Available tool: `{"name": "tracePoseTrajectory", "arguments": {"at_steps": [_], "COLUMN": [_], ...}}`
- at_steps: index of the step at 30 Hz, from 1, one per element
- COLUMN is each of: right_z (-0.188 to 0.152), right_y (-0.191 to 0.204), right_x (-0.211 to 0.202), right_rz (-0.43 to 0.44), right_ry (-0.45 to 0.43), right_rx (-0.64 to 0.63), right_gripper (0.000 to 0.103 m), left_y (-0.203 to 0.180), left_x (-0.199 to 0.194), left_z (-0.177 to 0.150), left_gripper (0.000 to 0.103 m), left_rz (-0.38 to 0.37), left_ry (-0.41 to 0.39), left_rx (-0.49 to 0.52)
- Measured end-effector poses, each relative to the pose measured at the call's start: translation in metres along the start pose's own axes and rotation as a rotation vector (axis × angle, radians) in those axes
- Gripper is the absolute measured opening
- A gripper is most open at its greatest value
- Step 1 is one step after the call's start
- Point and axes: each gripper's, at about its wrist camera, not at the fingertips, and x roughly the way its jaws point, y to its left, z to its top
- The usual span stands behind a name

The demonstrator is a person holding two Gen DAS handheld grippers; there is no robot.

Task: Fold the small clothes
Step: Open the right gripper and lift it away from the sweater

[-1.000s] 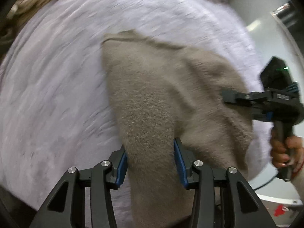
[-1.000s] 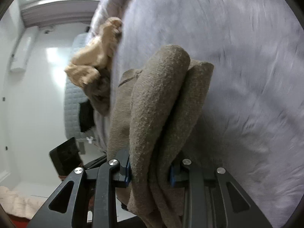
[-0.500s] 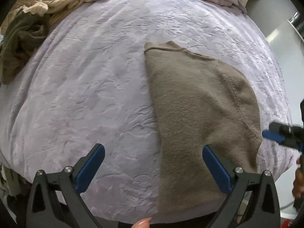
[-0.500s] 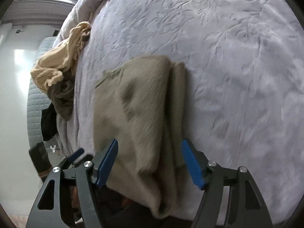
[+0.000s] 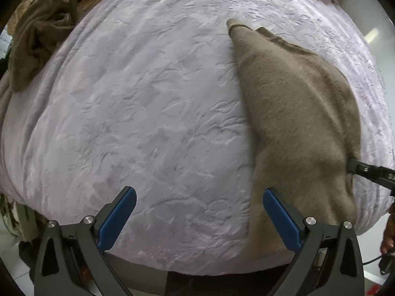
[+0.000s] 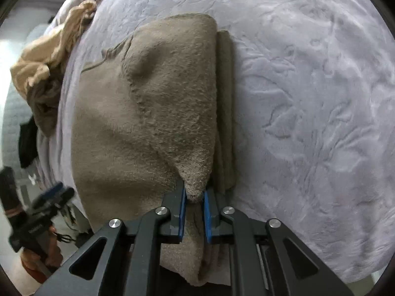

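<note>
Sweater [image 6: 148,113] lies part-folded at the bed's [image 5: 148,123] near edge, right gripper [image 6: 195,197] pinching its fold, left gripper [image 5: 197,212] spread empty.

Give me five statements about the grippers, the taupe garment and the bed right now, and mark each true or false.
1. The right gripper is shut on a pinched fold of the taupe garment. True.
2. The left gripper is clamped on the garment. False: its jaws stand wide open with nothing between them; the garment only passes by its right finger.
3. The garment lies on a lavender textured bedspread. True.
4. The garment is the only clothing on the bed. False: a heap of tan and olive clothes sits at the far left edge.
5. The garment is spread out in a single flat layer. False: in the right wrist view, one layer is folded over another along its right edge.
</note>
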Motion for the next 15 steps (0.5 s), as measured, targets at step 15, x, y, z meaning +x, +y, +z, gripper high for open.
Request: {"name": "tracePoseTrajectory", "arguments": {"at_steps": [15], "right_z": [-0.021], "right_y": [0.038], "right_x": [-0.050], "right_rz": [-0.104], "right_ry": [-0.061], "right_rx": [-0.004], "right_gripper": [0.015], "left_y": [-0.014], "left_x": [-0.048], "left_z": [0.013], "left_gripper": [0.103], "left_rz": [-0.033], "left_ry": [-0.073], "left_rx": [0.014]}}
